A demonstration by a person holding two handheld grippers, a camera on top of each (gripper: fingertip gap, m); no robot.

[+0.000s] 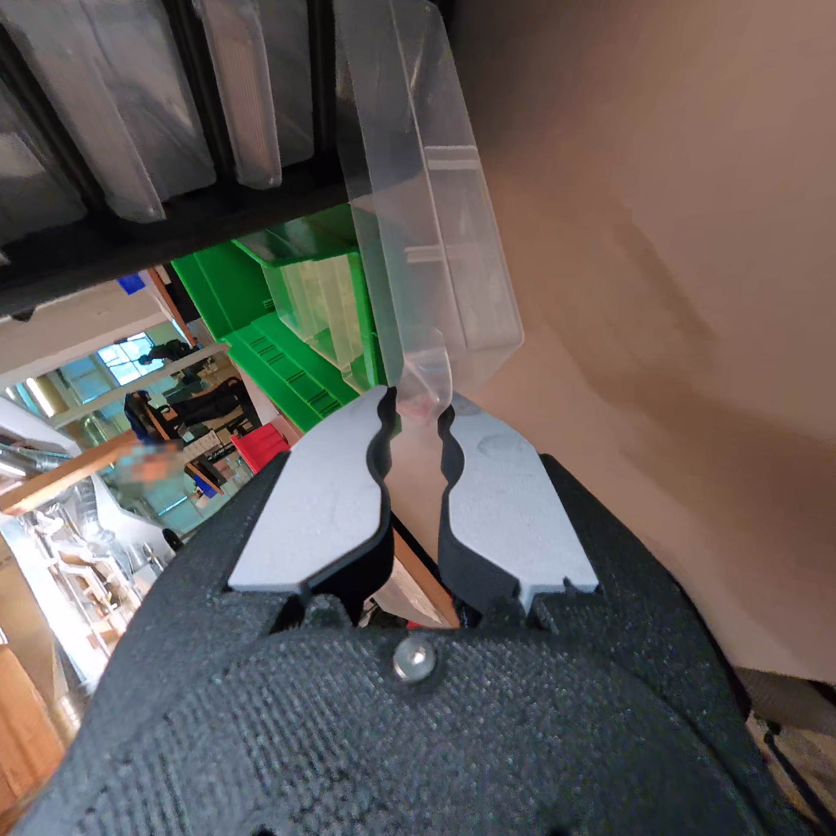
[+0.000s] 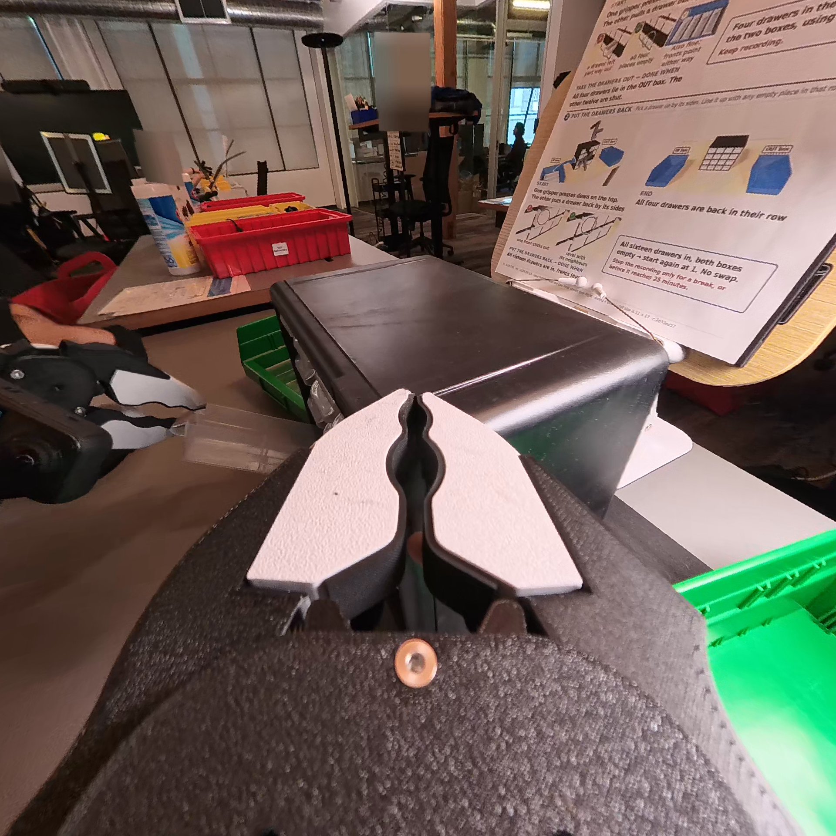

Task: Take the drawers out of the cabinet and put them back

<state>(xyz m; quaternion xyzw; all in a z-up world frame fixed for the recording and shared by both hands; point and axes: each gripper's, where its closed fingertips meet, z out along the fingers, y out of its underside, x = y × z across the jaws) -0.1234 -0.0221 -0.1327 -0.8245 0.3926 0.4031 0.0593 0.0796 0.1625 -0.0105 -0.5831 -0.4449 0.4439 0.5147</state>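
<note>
We note the left gripper [image 1: 418, 402] pinching the clear drawer [image 1: 434, 217] by its handle tab, partway out of the cabinet [image 2: 452, 330] at the desk's [image 2: 113, 565] far edge (right gripper [image 2: 415, 398] closed, empty, at the cabinet top); the slim tab may slip.

Clear drawer [image 1: 429, 217] is blurring with motion; its back end is hiding inside the cabinet [image 1: 135, 253]. Cabinet's front is lying out of the right wrist view.

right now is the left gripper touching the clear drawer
Touching. In the left wrist view the left gripper has its tips closed on the handle of the clear drawer; the right wrist view agrees.
</note>
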